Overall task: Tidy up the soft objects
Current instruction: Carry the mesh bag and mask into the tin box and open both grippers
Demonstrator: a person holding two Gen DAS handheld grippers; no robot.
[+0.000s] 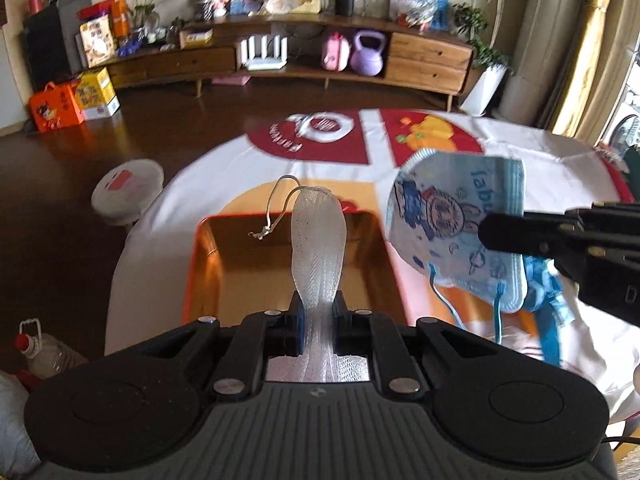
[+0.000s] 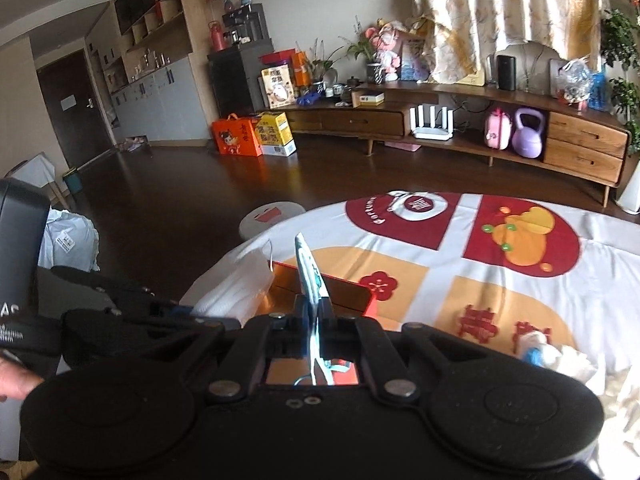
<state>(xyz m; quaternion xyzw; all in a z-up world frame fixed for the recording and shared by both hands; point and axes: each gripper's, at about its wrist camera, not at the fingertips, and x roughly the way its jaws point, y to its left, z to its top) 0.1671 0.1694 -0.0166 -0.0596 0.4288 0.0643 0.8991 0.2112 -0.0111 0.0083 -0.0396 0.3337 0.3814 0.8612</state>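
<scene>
Mesh pouch (image 1: 318, 248), white and translucent, is clamped at its lower end between the pads of the left gripper (image 1: 318, 312). Its long axis runs straight out along the gripper fingers, away from the camera, with the rounded tip and a thin drawstring (image 1: 276, 208) at the far end. The pouch hangs in the air above the orange box (image 1: 204, 256), over the box's open interior. The pouch's near end continues behind the fingers into the gripper body and is hard to trace there.

Child's face mask (image 1: 452, 232), pale blue with a cartoon rabbit print, is pinched by the right gripper (image 1: 486, 232), whose jaws are fully closed on it. In the left wrist view the mask shows its printed face, just right of the box and level with the pouch; its blue ear loops dangle below. In the right wrist view the mask (image 2: 310, 280) appears edge-on, a thin blade standing upright between the fingers, long axis pointing away from the camera; the print cannot be read from that side.

The box sits on a table under a white cloth (image 2: 452, 264) with red and orange panels. Only the far wall of the box is visible in the right wrist view; the gripper body hides the rest. A small white and blue bundle (image 2: 540, 350) lies on the cloth, well right of the box, too blurred to identify.
</scene>
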